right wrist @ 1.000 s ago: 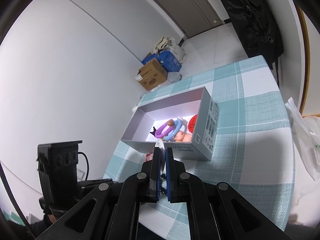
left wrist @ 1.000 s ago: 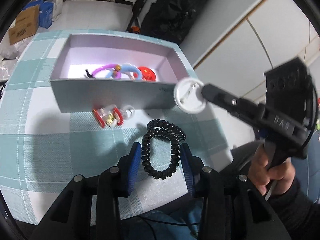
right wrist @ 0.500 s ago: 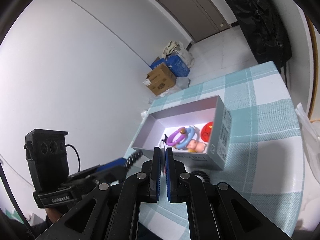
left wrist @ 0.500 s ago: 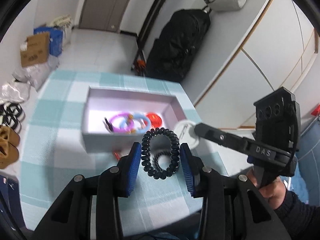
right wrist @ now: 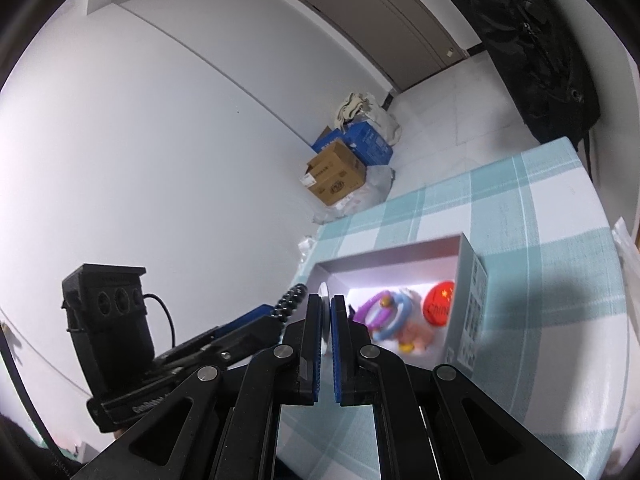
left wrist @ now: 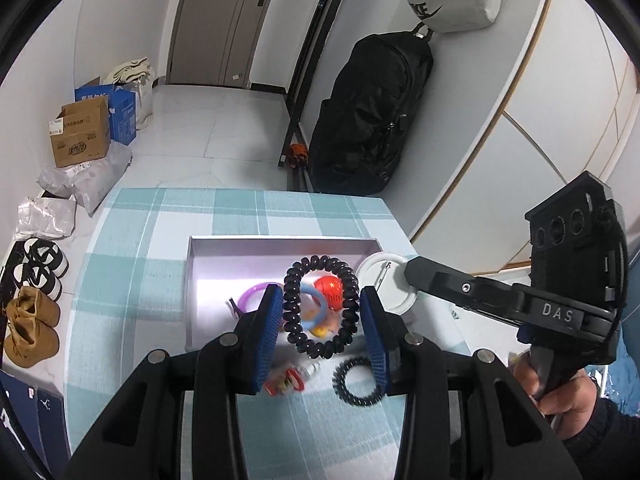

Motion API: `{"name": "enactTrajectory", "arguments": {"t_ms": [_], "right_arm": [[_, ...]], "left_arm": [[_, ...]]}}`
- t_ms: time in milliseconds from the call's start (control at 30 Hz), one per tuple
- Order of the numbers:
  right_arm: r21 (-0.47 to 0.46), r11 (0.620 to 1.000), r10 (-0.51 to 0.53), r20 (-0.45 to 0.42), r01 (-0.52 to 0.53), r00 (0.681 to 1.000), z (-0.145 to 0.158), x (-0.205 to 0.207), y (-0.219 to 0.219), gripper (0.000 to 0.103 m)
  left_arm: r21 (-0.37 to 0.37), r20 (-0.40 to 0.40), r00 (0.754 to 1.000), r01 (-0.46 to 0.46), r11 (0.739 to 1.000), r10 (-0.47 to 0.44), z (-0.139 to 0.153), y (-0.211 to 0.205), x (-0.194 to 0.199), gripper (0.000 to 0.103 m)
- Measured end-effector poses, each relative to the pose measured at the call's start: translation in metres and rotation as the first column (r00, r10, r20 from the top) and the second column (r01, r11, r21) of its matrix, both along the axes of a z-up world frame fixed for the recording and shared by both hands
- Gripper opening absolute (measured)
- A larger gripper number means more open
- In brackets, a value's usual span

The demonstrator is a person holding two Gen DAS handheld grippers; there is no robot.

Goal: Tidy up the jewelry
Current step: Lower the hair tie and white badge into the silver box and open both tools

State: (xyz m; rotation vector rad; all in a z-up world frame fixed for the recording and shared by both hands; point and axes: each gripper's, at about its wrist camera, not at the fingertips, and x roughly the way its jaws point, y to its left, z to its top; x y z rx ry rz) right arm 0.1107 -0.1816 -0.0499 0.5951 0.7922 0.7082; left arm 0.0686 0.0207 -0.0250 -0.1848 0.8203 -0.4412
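Observation:
My left gripper (left wrist: 318, 304) is shut on a black spiral coil band (left wrist: 320, 306), held in the air over the near wall of the open grey box (left wrist: 280, 242). A second black coil band (left wrist: 358, 384) lies on the checked cloth below, beside a red-and-white trinket (left wrist: 282, 384). My right gripper (right wrist: 327, 304) is shut on a white round pin badge (left wrist: 386, 286), seen edge-on between its pads at the box's right end. In the box lie a purple ring (right wrist: 374, 308), a blue ring (right wrist: 400, 312) and a red badge (right wrist: 440, 304).
The table (left wrist: 160, 264) wears a teal-and-white checked cloth, with the box near its middle. Behind it stand a black bag (left wrist: 372, 112), cardboard boxes (left wrist: 82, 136) and shoes (left wrist: 28, 328) on the floor. A person's hand (left wrist: 560, 392) holds the right gripper's handle.
The left gripper has risen from the cloth with one black coil band and now holds it over the box. The right gripper with the white badge has drifted closer to the box.

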Motion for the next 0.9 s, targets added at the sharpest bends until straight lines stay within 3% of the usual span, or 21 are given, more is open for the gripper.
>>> {"name": "enactTrajectory", "arguments": {"t_ms": [900], "right_arm": [[-0.022, 1.0, -0.02, -0.105, 0.018, 0.994, -0.019, 0.048, 0.005, 0.004]], "left_arm": [[-0.027, -0.128, 0.992, -0.014, 1.0, 0.011, -0.029, 0.0, 0.05, 0.034]]}}
